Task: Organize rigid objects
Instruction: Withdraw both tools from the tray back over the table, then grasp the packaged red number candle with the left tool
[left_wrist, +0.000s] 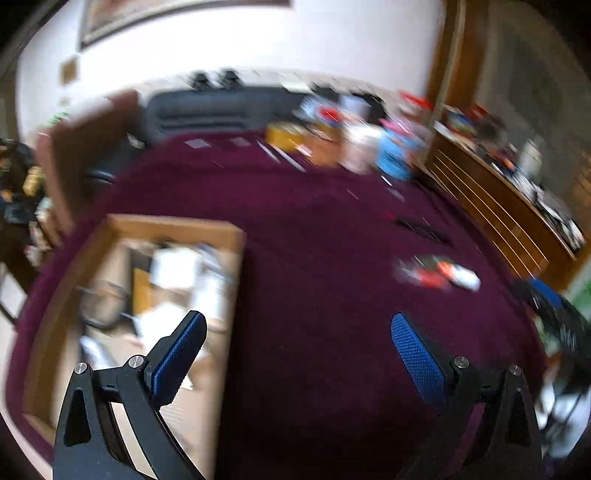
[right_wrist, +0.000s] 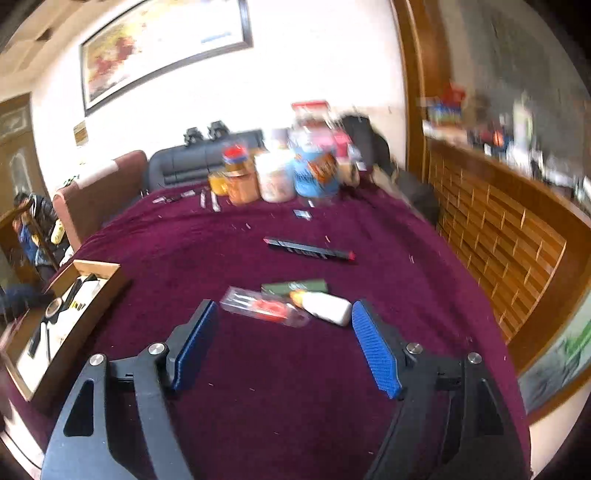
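A wooden tray (left_wrist: 177, 225) holding several small items lies on the purple tablecloth at the left; it also shows in the right wrist view (right_wrist: 107, 291). My left gripper (left_wrist: 295, 332) is open and empty, its left finger over the tray's right side. My right gripper (right_wrist: 282, 321) is open and empty, just short of a clear plastic packet with red contents (right_wrist: 264, 310), a white glue bottle with an orange cap (right_wrist: 325, 308) and a dark green box (right_wrist: 295, 286). A long black pen-like box (right_wrist: 308, 251) lies beyond them. The left wrist view is blurred.
Several jars and containers (right_wrist: 280, 177) stand at the table's far edge. Small loose items (right_wrist: 210, 201) lie near them. A wooden slatted cabinet (right_wrist: 498, 240) runs along the right. A brown chair (right_wrist: 99, 192) and a dark sofa (right_wrist: 192, 162) stand behind the table.
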